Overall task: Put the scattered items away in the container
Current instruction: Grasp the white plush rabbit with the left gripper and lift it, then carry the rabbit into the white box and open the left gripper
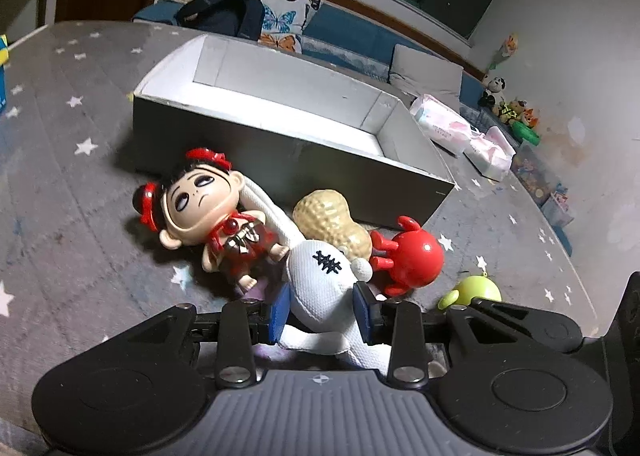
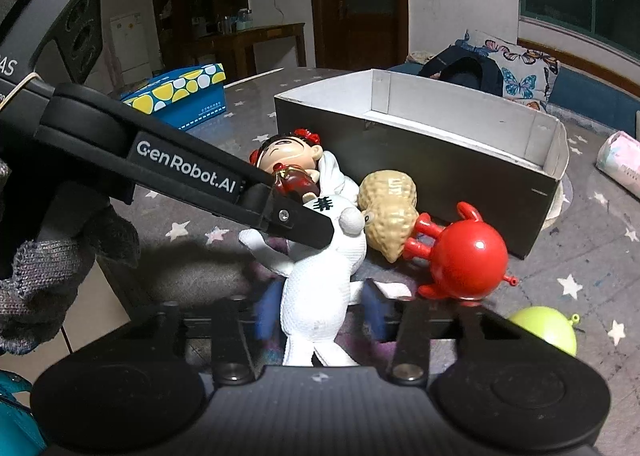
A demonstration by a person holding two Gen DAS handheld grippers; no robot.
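A white plush rabbit [image 1: 320, 284] lies on the grey star cloth, with my left gripper [image 1: 322, 314] shut on its body between blue pads. In the right wrist view the same rabbit [image 2: 320, 288] lies between my right gripper's [image 2: 320, 310] open blue pads, and the left gripper's arm [image 2: 192, 175] crosses over it. A big-headed doll [image 1: 208, 211], a peanut toy [image 1: 332, 223], a red round toy [image 1: 412, 256] and a green toy [image 1: 476, 292] lie around it. The open white-lined box [image 1: 280, 127] stands just behind them.
A blue and yellow spotted box [image 2: 180, 93] stands at the back left of the table. Tissue packs [image 1: 460, 131] lie right of the box. A sofa with a butterfly pillow [image 1: 280, 15] and a dark bag [image 1: 224, 13] is behind the table.
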